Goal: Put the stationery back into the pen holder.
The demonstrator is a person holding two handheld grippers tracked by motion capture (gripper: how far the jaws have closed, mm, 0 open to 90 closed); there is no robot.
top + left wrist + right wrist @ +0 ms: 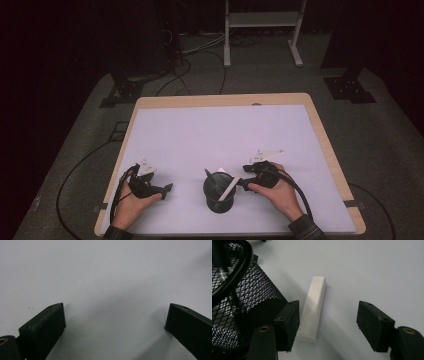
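Note:
A black mesh cup [215, 197] stands upright on the white mat [225, 130] near the front edge, between my two hands. A white bar [228, 189] lies beside the cup's right side. In the right gripper view the white bar [313, 310] lies on the mat between the jaws, close against the left one and well apart from the right one, with the mesh cup [242, 297] just to the left. My right gripper [328, 306] [241, 184] is open. To the left of the cup, my left gripper [167, 188] [115, 307] is open over bare mat.
The mat covers a wooden table [330, 150]. A dark item [207, 173] sticks up from the cup's far rim. Cables [75, 175] trail on the floor at the left, and a white metal stand [262, 20] is behind the table.

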